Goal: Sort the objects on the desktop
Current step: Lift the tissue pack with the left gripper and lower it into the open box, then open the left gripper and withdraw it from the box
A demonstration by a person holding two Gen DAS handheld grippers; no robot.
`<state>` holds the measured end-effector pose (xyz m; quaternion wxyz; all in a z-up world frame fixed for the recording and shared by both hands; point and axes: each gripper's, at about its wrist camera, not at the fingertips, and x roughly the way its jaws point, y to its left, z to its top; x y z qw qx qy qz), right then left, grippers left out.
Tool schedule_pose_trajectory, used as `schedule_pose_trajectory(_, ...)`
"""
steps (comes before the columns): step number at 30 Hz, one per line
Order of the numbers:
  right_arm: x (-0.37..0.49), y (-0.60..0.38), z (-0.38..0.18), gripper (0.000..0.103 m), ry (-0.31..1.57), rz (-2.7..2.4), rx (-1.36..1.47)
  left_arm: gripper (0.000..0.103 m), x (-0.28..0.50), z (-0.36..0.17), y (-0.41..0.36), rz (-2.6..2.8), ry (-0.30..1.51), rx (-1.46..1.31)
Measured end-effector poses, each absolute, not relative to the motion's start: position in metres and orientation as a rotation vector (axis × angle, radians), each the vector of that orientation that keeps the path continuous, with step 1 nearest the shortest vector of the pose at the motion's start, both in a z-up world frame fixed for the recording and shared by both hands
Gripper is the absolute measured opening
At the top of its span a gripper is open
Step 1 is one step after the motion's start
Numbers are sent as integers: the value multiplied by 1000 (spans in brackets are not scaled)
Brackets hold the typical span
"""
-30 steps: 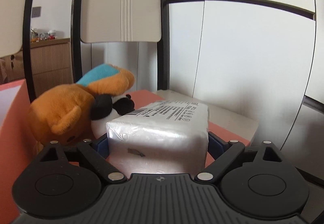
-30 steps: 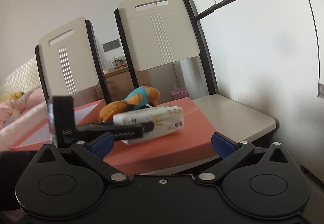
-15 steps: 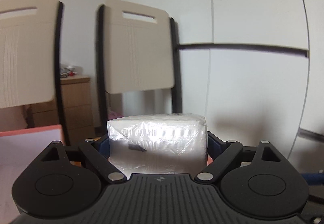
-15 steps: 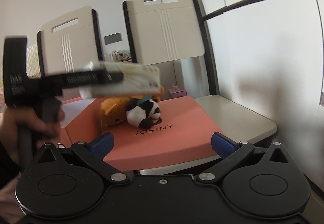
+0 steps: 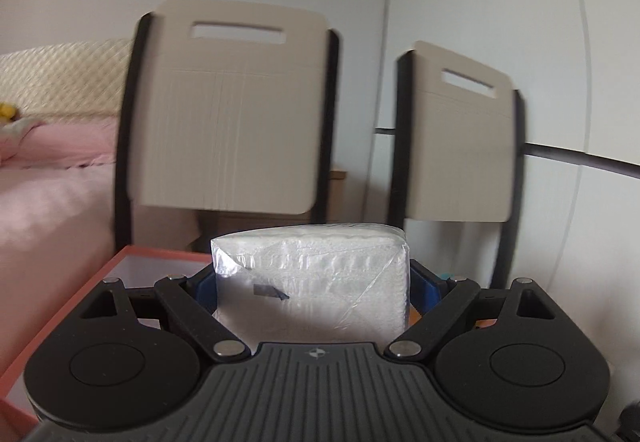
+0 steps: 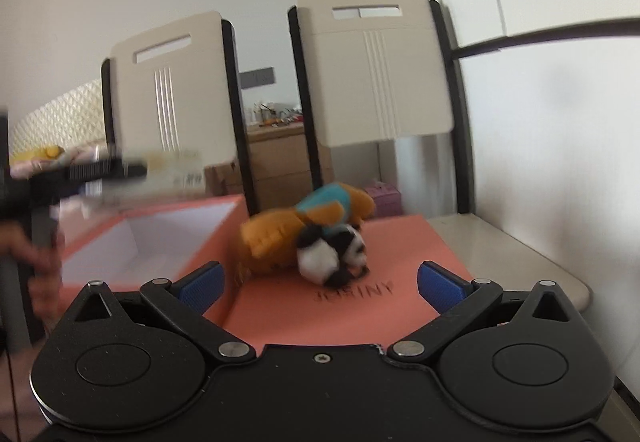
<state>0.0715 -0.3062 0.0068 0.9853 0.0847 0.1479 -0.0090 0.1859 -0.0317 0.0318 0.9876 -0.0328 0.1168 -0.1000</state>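
Clerk: Jaws, left gripper (image 5: pixel 312 284): pinching a plastic-wrapped tissue pack (image 5: pixel 312 278) across its width, blue pads flat on both sides; pack level, carried in the air. Jaws, right gripper (image 6: pixel 320 282): spread wide, nothing between them.

Checker: Progress entry?

Clerk: Judged early to middle; tissue pack lifted off the lid and, seen from the right wrist, hanging over the open coral box (image 6: pixel 148 238) at ten o'clock, not yet set down; box interior shows white and bare as far as visible.

Checker: Items outstanding?

Clerk: Orange plush toy (image 6: pixel 280 238) and panda plush (image 6: pixel 332 252), touching each other, lying on the coral box lid (image 6: pixel 400 254); both at twelve o'clock ahead of the right jaws, beyond the pads, untouched.

Checker: Box from the left wrist?

Clerk: Rim (image 5: pixel 132 254) at nine o'clock, below the pack.
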Motion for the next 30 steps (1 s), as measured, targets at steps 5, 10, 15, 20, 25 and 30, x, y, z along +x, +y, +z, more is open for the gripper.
schedule_pose_trajectory(5,116,-297,27,102,293,12,147,91,203,8,-20,-128,310,-51)
schedule_pose_trajectory(10,155,-288,14,102,348,35,96,91,212,-12,-12,-86,370,-51)
schedule_pose_trajectory(15,174,-282,-8,102,366,51,57,91,214,-26,-13,-62,395,-23)
schedule_pose_trajectory(20,174,-284,-15,102,390,77,66,94,218,-32,-12,-43,398,-10)
schedule_pose_trajectory(25,168,-291,-11,102,383,96,90,103,212,-30,-15,-60,384,-4)
schedule_pose_trajectory(30,158,-295,-12,102,393,120,107,103,197,-25,-18,-68,357,-1)
